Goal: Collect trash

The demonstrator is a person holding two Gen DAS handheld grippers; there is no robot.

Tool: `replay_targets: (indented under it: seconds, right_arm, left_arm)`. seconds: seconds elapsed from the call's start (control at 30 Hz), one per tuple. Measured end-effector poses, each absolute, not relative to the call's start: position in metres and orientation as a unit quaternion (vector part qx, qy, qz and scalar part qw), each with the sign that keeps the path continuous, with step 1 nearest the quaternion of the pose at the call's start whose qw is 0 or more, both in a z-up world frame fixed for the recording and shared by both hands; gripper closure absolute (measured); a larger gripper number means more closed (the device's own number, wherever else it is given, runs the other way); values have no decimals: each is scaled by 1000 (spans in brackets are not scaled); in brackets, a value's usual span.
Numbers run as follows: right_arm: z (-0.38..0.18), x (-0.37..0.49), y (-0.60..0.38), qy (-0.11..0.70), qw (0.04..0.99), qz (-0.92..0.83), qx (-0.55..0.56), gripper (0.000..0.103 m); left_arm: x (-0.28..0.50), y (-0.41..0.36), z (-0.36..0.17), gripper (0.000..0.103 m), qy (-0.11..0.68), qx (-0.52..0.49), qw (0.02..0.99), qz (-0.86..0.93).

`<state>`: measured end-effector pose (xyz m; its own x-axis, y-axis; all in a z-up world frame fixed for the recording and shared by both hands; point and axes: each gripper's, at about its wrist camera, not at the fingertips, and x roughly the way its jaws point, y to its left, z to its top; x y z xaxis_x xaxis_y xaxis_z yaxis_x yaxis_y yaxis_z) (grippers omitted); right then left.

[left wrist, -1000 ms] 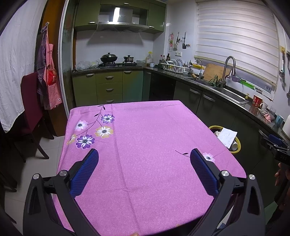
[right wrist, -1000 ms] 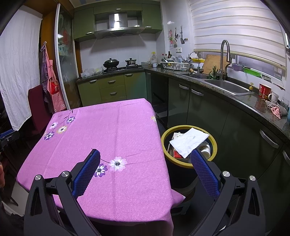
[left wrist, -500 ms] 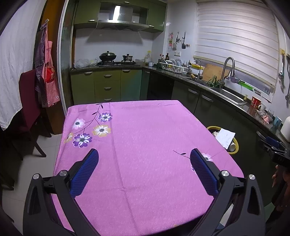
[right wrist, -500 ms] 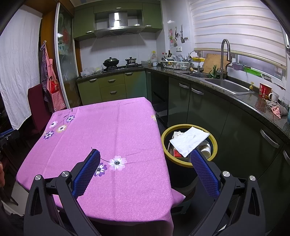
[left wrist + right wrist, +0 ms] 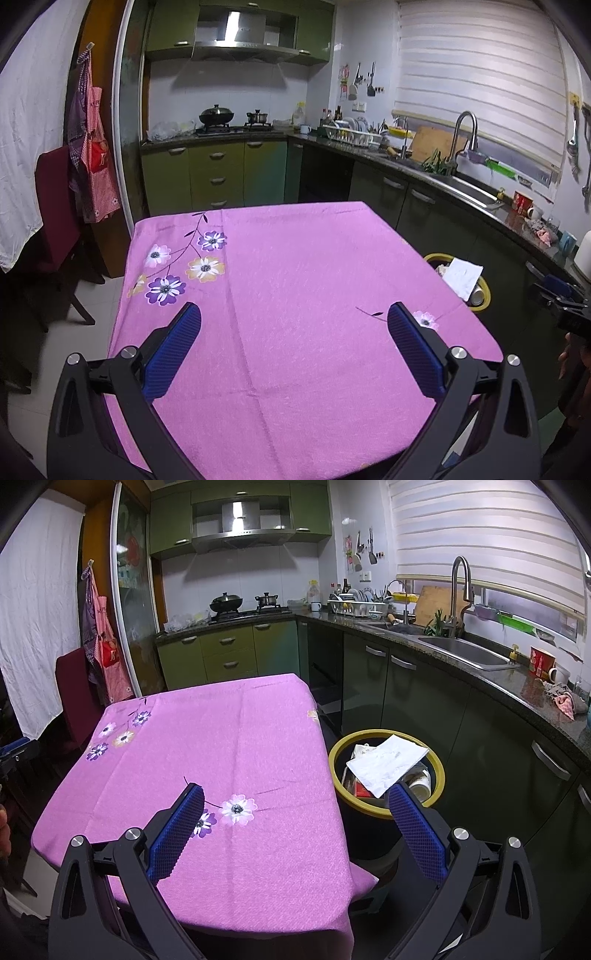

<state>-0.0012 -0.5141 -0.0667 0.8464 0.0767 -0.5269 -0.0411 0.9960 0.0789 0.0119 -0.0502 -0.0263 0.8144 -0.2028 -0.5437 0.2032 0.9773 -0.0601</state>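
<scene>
A dark bin with a yellow rim point(image 5: 437, 766) stands on the floor off the table's right side, also seen in the left wrist view as the bin point(image 5: 485, 295). In it lie a crumpled white paper sheet point(image 5: 386, 762), a can and other scraps. My right gripper point(image 5: 295, 797) hangs open over the table's near right corner, its right finger close to the bin. My left gripper point(image 5: 293, 315) is open above the near half of the table, holding nothing. The pink flowered tablecloth point(image 5: 295, 266) shows no loose trash on it.
Dark cabinets and a counter with a sink point(image 5: 461, 651) run along the right, close behind the bin. A stove with pots point(image 5: 218, 118) is at the back. A dark red chair point(image 5: 55, 206) and hanging apron stand left of the table. The other gripper point(image 5: 561, 295) shows at the right edge.
The left wrist view has pulled back and risen slightly, so more of the table shows. The right wrist view is almost unchanged. Both grippers stay open.
</scene>
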Motion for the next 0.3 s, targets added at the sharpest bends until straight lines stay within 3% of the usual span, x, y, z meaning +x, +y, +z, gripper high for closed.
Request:
replay_targets:
  seconds: [0.3]
  right_arm:
    - [-70,34,-508,293,955,39,16,5]
  left_arm:
    - [68,-42,-46,7,328,0,940,-94]
